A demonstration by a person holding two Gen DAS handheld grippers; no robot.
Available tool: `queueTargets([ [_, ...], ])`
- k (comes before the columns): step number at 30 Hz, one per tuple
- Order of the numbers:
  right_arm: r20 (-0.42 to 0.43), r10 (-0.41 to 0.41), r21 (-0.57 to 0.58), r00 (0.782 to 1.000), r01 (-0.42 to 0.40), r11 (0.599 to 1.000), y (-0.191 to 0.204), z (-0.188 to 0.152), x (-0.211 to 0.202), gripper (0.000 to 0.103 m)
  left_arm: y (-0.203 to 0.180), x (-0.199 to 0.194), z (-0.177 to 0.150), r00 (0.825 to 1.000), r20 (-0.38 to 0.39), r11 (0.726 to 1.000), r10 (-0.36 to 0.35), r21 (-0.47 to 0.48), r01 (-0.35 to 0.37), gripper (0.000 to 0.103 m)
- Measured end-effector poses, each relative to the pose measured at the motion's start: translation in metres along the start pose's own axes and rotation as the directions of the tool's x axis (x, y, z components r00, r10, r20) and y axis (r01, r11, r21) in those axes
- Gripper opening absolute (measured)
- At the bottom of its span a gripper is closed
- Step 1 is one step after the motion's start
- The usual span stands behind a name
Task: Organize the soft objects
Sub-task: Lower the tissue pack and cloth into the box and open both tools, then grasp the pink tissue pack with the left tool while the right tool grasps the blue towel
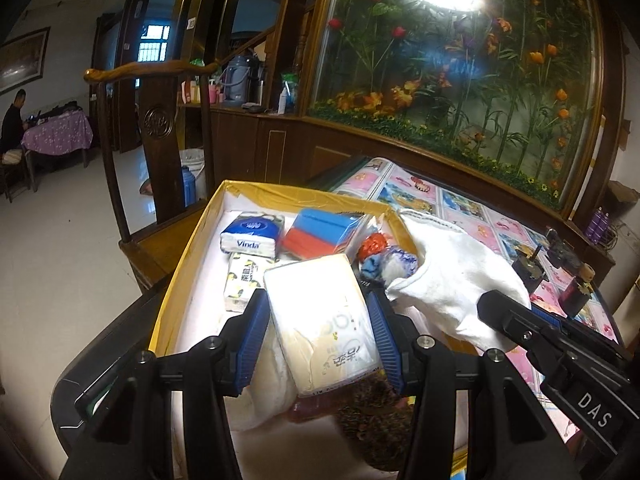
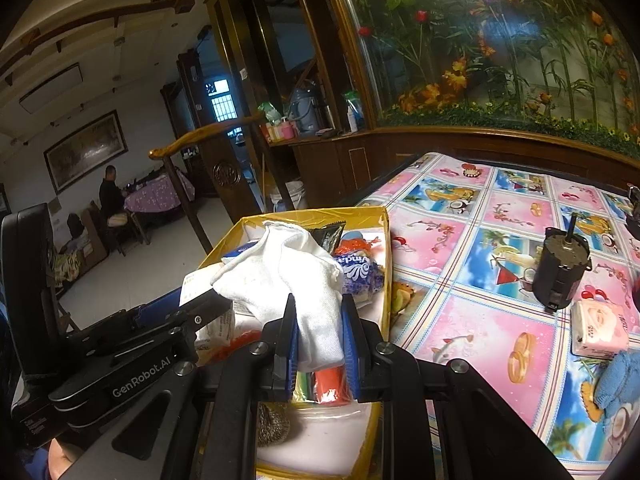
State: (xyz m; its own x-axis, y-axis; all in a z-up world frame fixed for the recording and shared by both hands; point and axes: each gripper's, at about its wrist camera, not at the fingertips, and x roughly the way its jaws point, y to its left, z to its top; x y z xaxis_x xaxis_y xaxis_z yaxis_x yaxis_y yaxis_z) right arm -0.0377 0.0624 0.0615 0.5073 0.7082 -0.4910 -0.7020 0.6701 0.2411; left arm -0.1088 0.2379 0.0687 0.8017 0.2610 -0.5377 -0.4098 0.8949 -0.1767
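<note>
A yellow-rimmed box [image 1: 176, 280] with a white inside holds a blue Vinda tissue pack [image 1: 250, 234], a blue and red sponge pack [image 1: 320, 232] and a lemon-print tissue pack [image 1: 240, 280]. My left gripper [image 1: 316, 320] is shut on a pale tissue pack [image 1: 320, 320] over the box. My right gripper [image 2: 318, 332] is shut on a white sock [image 2: 288, 276], held over the same box [image 2: 380, 216]. The sock also shows in the left wrist view [image 1: 452, 280]. A pink tissue pack [image 2: 598, 330] and a blue knit item [image 2: 618, 380] lie on the table at the right.
The table wears a pink and blue patterned cloth [image 2: 460, 320]. A small dark motor [image 2: 560, 272] stands on it near the pink pack. A steel scourer [image 2: 272, 424] lies in the box's near end. A wooden chair [image 1: 156, 120] stands behind the box.
</note>
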Motion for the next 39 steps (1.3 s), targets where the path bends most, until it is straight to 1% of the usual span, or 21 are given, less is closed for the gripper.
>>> queueTargets([
  [8,-0.073,-0.019,0.008,0.997,0.019,1.000,0.002,0.002,0.026,0.022,0.011,0.013,-0.002,0.998,-0.067,1.000,-0.006,-0.023,0.004,0.050],
  [14,-0.131,-0.027,0.017,0.991,0.029,0.999,0.002,-0.002,0.042,0.022,0.015,0.018,-0.004,0.996,-0.087,1.000,-0.001,-0.027,-0.002,0.050],
  [19,-0.151,-0.021,0.028,0.988,0.025,0.999,-0.001,-0.005,0.047,0.024,0.018,0.020,-0.005,0.995,-0.101,0.999,-0.004,-0.035,0.001,0.051],
  [23,-0.159,-0.020,0.023,0.987,0.023,0.999,0.000,-0.007,0.047,0.031,0.017,0.022,-0.005,0.994,-0.112,0.999,-0.010,-0.039,0.006,0.058],
  [25,-0.161,-0.018,0.023,0.987,0.022,1.000,0.001,-0.008,0.047,0.039,0.017,0.022,-0.005,0.994,-0.113,0.999,-0.011,-0.038,0.007,0.061],
  [27,-0.162,-0.018,0.026,0.987,0.022,0.999,0.001,-0.008,0.046,0.045,0.017,0.021,-0.005,0.994,-0.111,0.999,-0.009,-0.039,0.005,0.064],
  [31,-0.134,-0.020,0.024,0.991,0.023,0.999,0.001,-0.006,0.038,0.053,0.017,0.017,-0.003,0.995,-0.096,0.999,-0.009,-0.045,0.005,0.069],
  [39,-0.082,-0.017,0.042,0.997,0.020,0.999,-0.005,-0.002,0.021,0.055,0.014,0.003,0.003,0.998,-0.055,0.999,-0.009,-0.049,0.007,0.075],
])
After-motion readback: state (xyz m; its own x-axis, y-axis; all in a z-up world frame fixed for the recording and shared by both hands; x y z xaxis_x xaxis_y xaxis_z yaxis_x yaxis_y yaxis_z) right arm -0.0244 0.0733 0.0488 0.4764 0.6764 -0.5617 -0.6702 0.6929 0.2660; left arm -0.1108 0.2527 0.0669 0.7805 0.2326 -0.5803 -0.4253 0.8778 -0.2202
